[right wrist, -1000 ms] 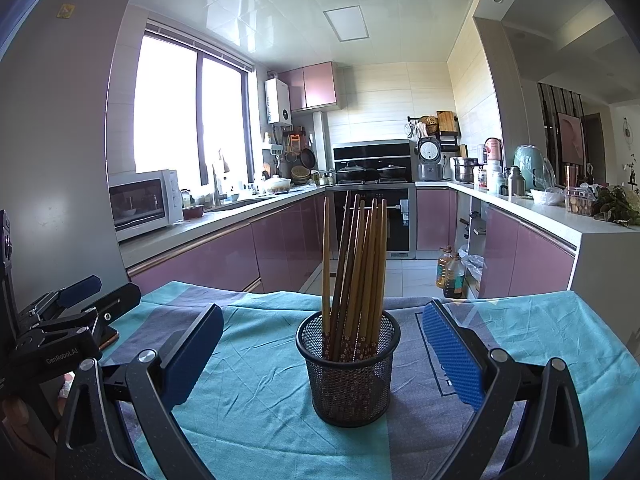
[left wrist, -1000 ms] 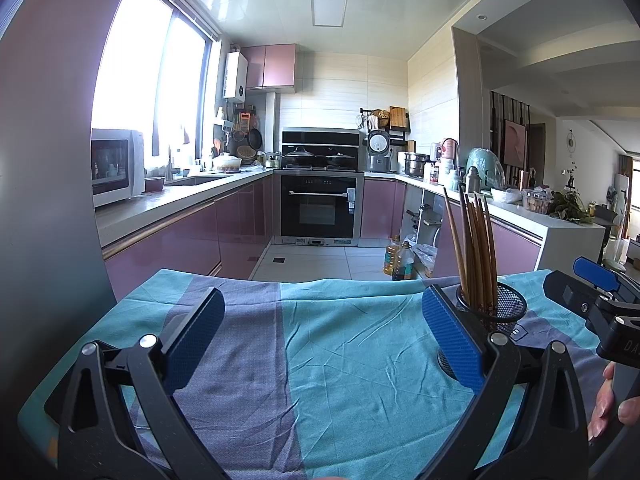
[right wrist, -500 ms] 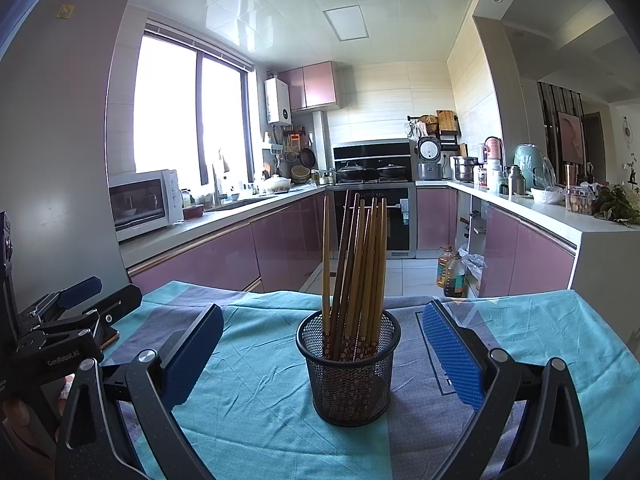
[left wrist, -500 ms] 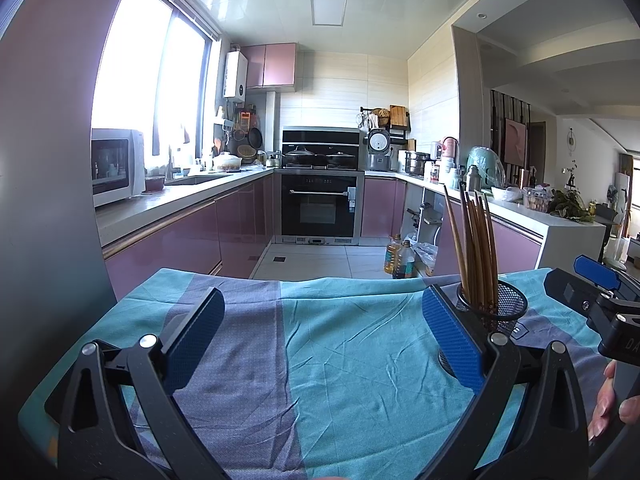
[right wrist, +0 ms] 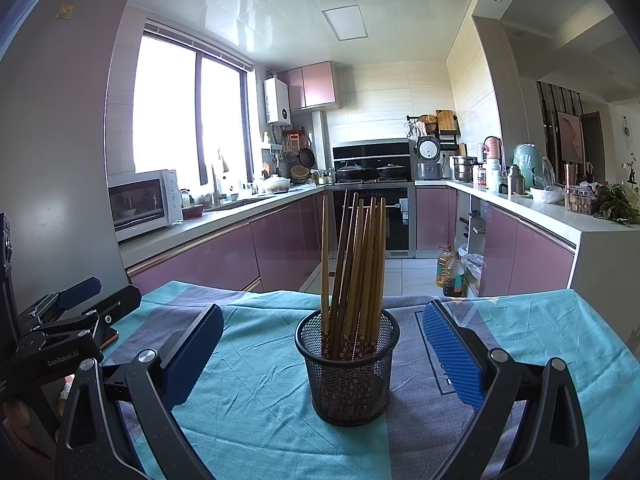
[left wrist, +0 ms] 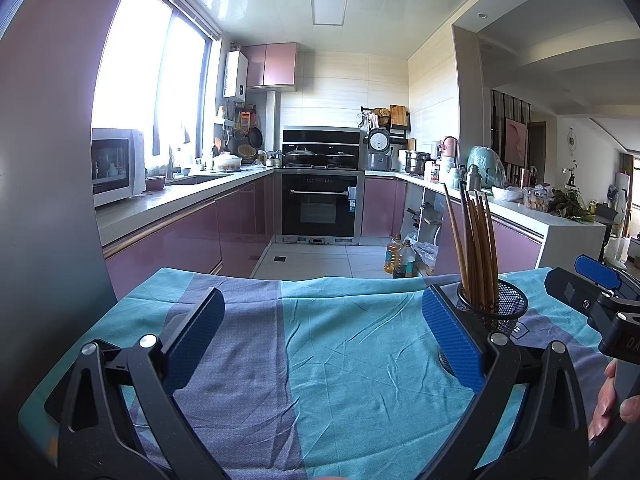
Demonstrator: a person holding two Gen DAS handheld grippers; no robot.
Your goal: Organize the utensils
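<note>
Jaws, left wrist view: left gripper (left wrist: pixel 320 332) spread wide, holding nothing, above the cloth-covered bench (left wrist: pixel 340 360).
Jaws, right wrist view: right gripper (right wrist: pixel 320 344) wide apart (empty), flanking the mesh holder (right wrist: pixel 347 368).
Chopsticks (right wrist: pixel 354 264): upright in the holder.

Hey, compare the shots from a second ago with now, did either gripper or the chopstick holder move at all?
Nothing visibly changed. The left gripper and right gripper are both open and hold nothing, just as before. The mesh holder stands upright on the cloth with the chopsticks in it, in the same spot between the right gripper's fingers.
</note>
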